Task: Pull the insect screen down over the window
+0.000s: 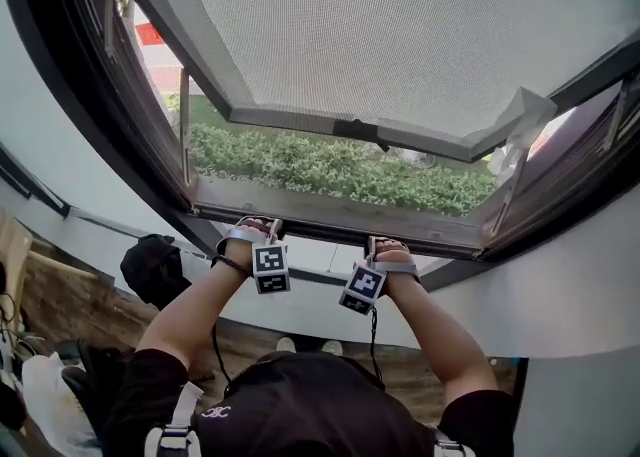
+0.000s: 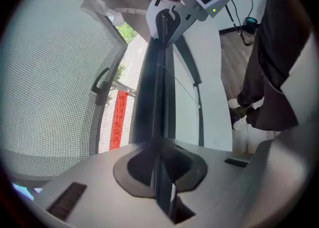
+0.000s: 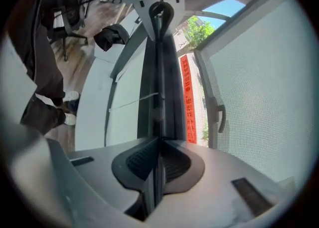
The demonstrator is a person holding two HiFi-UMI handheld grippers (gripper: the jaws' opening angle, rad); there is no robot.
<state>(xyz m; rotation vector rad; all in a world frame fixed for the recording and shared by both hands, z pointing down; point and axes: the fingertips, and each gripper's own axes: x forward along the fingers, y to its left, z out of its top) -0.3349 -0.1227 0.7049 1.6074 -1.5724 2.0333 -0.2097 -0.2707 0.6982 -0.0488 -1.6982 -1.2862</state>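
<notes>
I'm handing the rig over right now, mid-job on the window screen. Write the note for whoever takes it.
Left gripper: shut on the thin dark rail along the window opening's lower edge.
Right gripper: shut on the same rail, beside it.
Grey mesh insect screen: its bottom bar with the black handle sits above that rail; green hedge shows through the gap.
Done: both grips set.
Left: close that gap.

Bright daylight poured through the dark-framed open window (image 1: 330, 217), room below dim and shadowed, gripper views fisheye-warped, black-vignetted, nearest foreground blurred.
</notes>
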